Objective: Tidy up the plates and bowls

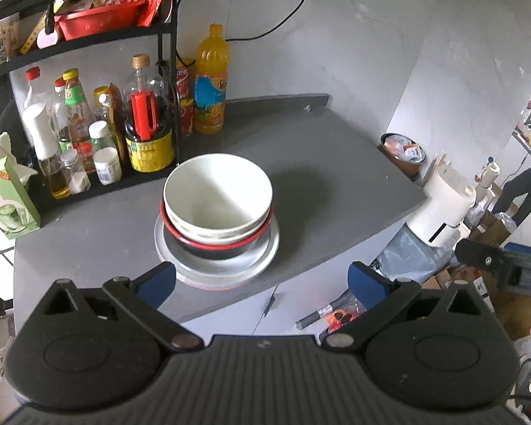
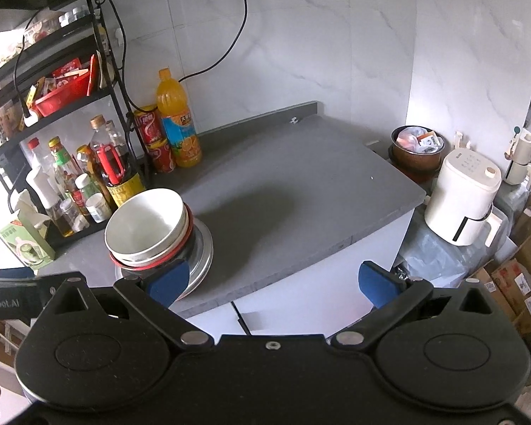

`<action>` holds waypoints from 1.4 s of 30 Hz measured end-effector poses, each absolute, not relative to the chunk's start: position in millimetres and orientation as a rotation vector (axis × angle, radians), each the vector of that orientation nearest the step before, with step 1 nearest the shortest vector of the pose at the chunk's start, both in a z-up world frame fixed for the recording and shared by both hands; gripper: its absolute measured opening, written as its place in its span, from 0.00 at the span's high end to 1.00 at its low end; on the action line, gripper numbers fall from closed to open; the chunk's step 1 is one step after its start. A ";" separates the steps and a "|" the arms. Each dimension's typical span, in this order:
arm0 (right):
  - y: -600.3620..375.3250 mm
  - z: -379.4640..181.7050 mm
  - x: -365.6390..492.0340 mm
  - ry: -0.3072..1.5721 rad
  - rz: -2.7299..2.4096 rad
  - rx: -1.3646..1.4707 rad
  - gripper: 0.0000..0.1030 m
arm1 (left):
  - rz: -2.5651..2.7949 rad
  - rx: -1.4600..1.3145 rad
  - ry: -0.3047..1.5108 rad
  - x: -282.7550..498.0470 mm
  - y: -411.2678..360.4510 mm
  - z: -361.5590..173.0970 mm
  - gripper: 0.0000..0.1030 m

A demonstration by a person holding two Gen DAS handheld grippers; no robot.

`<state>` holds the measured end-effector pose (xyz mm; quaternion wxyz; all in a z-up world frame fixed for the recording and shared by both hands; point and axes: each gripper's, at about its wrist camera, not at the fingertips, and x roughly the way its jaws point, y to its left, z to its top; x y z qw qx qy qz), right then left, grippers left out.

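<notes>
On the grey desk [image 1: 318, 163], near its front edge, the stack stands upright: white bowl [image 1: 217, 194], mouth up, nested in a red-rimmed bowl [image 1: 216, 246] on plates [image 1: 265, 251]. Left hand-held gripper [image 1: 262, 281] and right hand-held gripper [image 2: 272, 281] hover spread wide, holding nothing.

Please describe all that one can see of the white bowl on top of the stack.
The white bowl is round, deep and empty, with a plain, smooth inside. It sits upright, slightly off-centre, nested in a bowl with a red rim, which rests on a metal plate near the grey counter's front edge. No gripper touches it.
</notes>
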<state>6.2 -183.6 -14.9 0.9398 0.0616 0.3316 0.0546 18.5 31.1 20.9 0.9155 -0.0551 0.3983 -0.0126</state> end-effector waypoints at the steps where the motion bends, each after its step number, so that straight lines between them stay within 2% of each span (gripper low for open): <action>1: -182.9 -15.3 4.2 0.676 0.109 0.123 0.00 | -0.026 -0.113 0.821 16.4 31.1 19.1 0.01; 42: -181.9 -25.4 -24.1 0.678 0.115 0.078 0.00 | 0.009 -0.124 0.856 -5.5 36.7 3.6 0.01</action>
